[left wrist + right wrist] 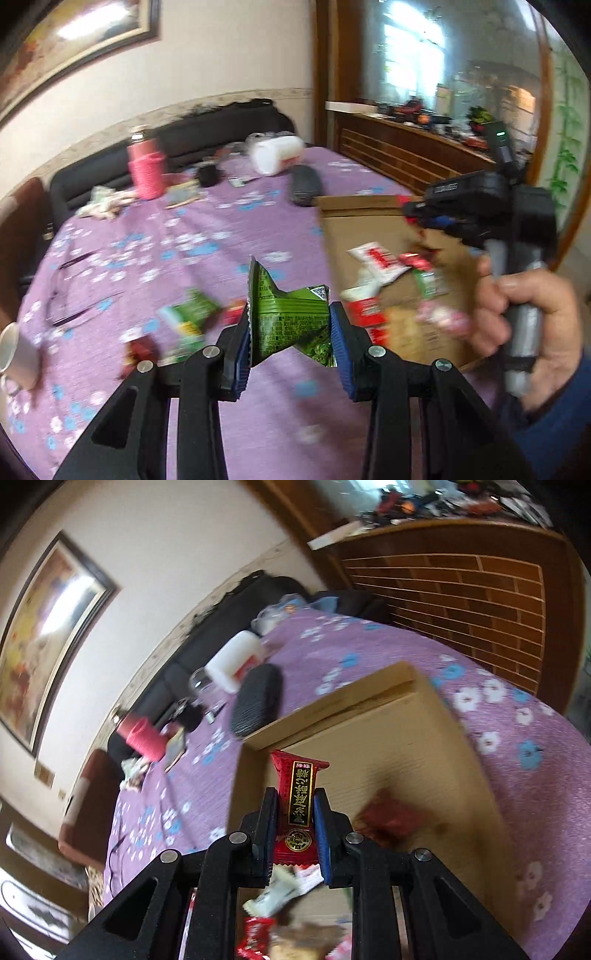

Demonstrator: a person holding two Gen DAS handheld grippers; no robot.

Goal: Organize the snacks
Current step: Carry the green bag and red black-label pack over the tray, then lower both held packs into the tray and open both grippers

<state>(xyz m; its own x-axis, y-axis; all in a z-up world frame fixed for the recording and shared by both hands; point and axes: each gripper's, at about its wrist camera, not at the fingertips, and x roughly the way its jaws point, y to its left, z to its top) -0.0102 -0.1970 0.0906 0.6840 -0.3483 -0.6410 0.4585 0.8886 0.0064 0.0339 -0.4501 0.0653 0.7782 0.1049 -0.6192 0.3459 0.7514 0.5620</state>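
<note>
Left tongs (290,334): clenched on a crumpled green snack packet (291,317), blue pads pressing both its sides, held above the counter (192,236) in its purple flowered cloth.

Right tongs (295,825): clamped on a slim red snack packet (297,805) with a black-and-gold label, which stands up between the pads over the cardboard sheet (406,738). In the left view a hand (528,314) grips the grey handle of this tool at the right edge.

Loose snacks, near: a green packet (192,314) and a small dark red one (142,350) lie on the cloth just left of the left tongs; all blurred.

Cardboard sheet, to the right: flat on the cloth, carrying a scatter of packets, among them a white-and-red one (376,260), a red one (415,260) and a pink one (443,317). A further red packet (388,818) lies on the cardboard beyond the right tongs.

White mug (16,356): at the left edge of the counter.

Far side of the counter: a black oblong case (304,184) at the cardboard's far corner, a white plastic jar (277,153) on its side, a pink container (146,173), a small black cup (208,175).

Beyond: a dark sofa (207,129) along the wall, a framed picture (74,33) above, a wooden cabinet (399,147) to the right.
</note>
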